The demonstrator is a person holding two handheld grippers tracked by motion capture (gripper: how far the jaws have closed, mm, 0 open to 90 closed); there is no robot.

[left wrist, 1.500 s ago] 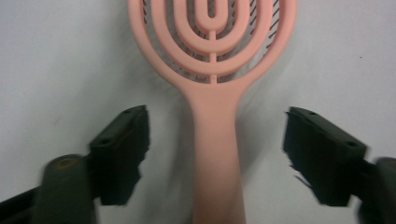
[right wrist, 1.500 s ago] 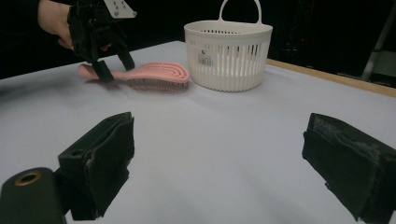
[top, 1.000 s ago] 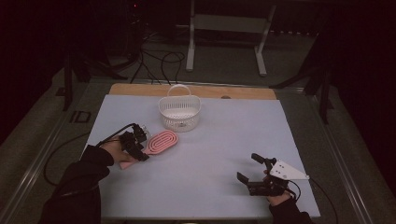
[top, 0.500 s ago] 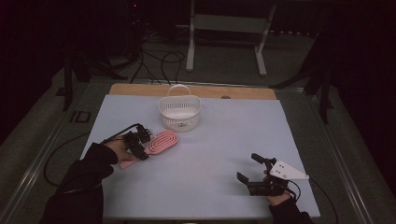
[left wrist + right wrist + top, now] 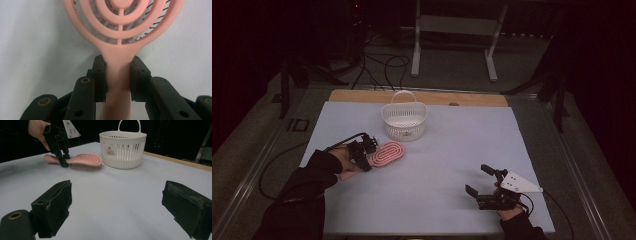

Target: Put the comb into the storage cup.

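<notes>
A: Where is the pink brush (image 5: pixel 385 153)?
B: It lies flat on the pale table cover (image 5: pixel 452 150), just beside the white slotted basket (image 5: pixel 404 121). It is smooth plastic with oval rings and dark bristles under.
A: And the left gripper (image 5: pixel 117 78)?
B: Its jaws have just been closing; the pads press the narrow handle.
A: The right gripper (image 5: pixel 482 182)?
B: Well apart, jaws wide open, holding nothing.

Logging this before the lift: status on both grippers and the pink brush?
Left gripper just closed on the brush neck. Right gripper open, empty. Brush flat on table, basket close beyond it.
</notes>
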